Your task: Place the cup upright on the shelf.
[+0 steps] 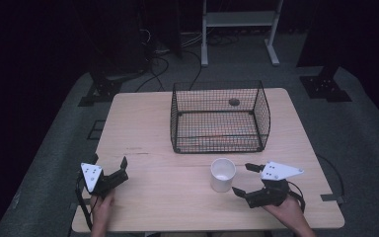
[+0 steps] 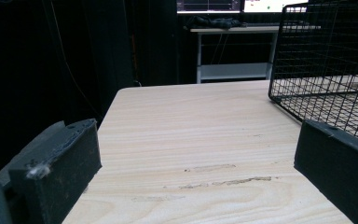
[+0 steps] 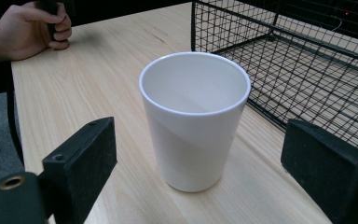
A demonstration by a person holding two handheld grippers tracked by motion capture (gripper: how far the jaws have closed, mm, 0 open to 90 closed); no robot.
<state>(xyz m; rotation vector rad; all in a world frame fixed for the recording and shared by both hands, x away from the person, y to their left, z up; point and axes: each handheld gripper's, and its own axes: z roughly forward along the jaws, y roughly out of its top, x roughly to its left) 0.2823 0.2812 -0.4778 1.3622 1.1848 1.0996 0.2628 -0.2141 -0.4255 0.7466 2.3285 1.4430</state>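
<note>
A white cup (image 1: 222, 174) stands upright and empty on the wooden table (image 1: 153, 123), just in front of a black wire basket (image 1: 220, 116). My right gripper (image 1: 243, 178) is open at the cup's right side, jaws spread wide and pointing at it. In the right gripper view the cup (image 3: 195, 118) stands a little beyond the two jaws, untouched. My left gripper (image 1: 109, 166) is open near the table's front left corner, with bare tabletop between its jaws. The basket's corner (image 2: 326, 70) rises at the right of the left gripper view.
A small dark round object (image 1: 234, 102) shows through the basket's far side. A white metal frame (image 1: 239, 29) and cables lie on the floor beyond the table. The person's other hand (image 3: 28, 28) rests at the table's edge in the right gripper view.
</note>
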